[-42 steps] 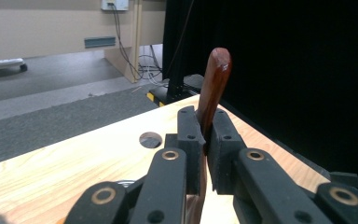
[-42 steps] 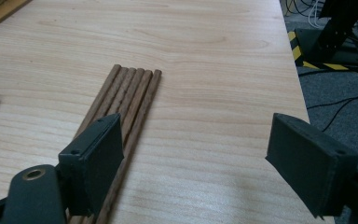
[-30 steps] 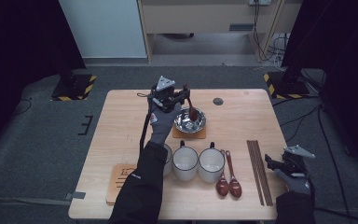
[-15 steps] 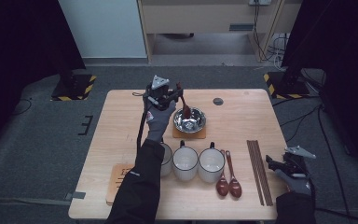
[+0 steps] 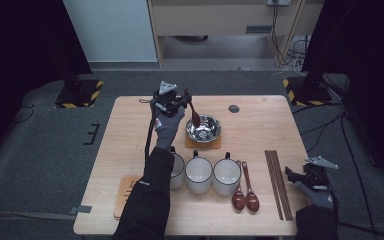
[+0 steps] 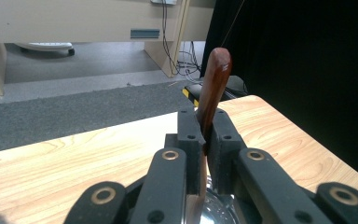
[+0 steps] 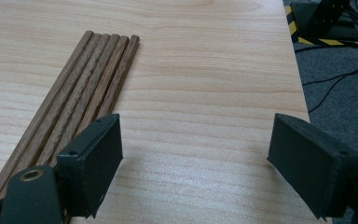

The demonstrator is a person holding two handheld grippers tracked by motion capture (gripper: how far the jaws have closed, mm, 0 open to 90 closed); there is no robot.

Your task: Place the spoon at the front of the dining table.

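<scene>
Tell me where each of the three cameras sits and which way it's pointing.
High view: above the table's near side, looking forward and down; both forearms show, left gripper beside the steel bowl.
Left gripper view: on that gripper, along jaws shut on a wooden spoon, toward the table's far edge.
Right gripper view: on the right gripper, open jaws over bare table beside the chopsticks.
Shared: high view also shows spoon and chopsticks.

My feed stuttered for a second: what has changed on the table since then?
The left gripper, shut on the dark red wooden spoon, carried it left, from over the shiny steel bowl to its left rim. The open right gripper, mugs and chopsticks stayed put.
</scene>
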